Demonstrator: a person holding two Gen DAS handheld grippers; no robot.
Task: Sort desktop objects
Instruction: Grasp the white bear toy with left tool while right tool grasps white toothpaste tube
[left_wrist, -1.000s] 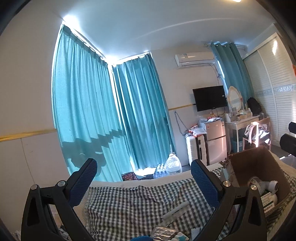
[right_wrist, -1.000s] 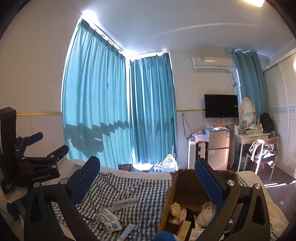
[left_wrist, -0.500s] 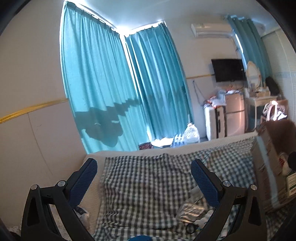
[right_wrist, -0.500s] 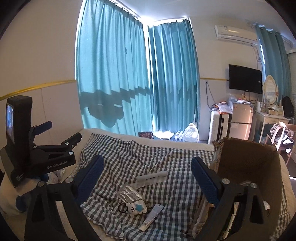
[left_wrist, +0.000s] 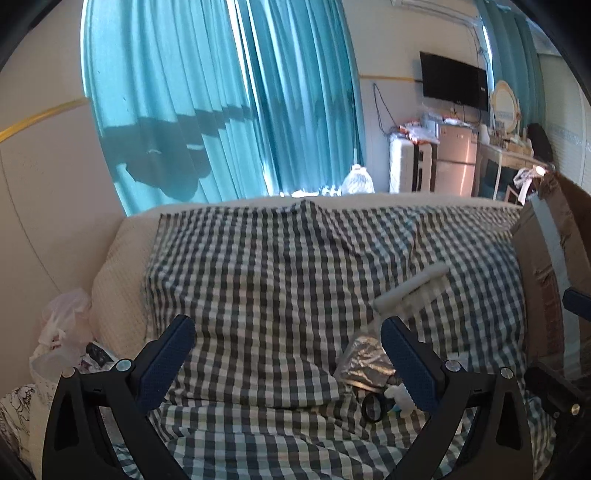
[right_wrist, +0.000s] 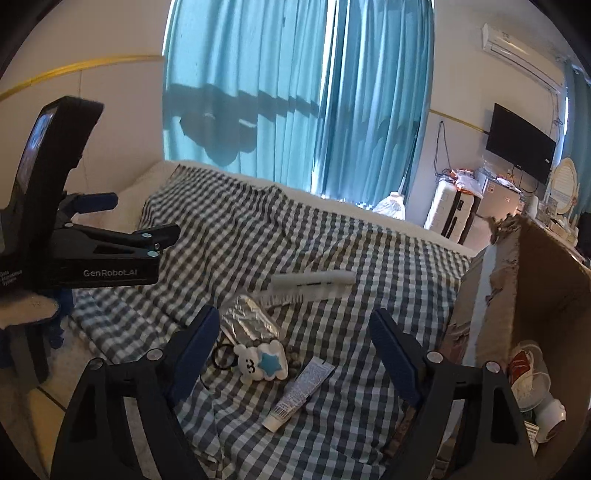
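In the right wrist view, a white comb (right_wrist: 312, 284), a foil packet (right_wrist: 249, 322), a cloud-shaped charm (right_wrist: 263, 363) and a small tube (right_wrist: 300, 395) are seen on the checked cloth (right_wrist: 258, 236), centre frame, between and beyond the released fingers of the right gripper (right_wrist: 291, 354), whose jaws have just been closing with nothing gripped. A cardboard box (right_wrist: 546, 295) is seen at right. The left gripper (left_wrist: 288, 362) is held wide apart, empty; the packet lies beside its right finger.

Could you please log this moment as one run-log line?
left gripper: open, empty | right gripper: open, jaws closing, empty, above cloud-shaped white keychain | brown cardboard box: beside
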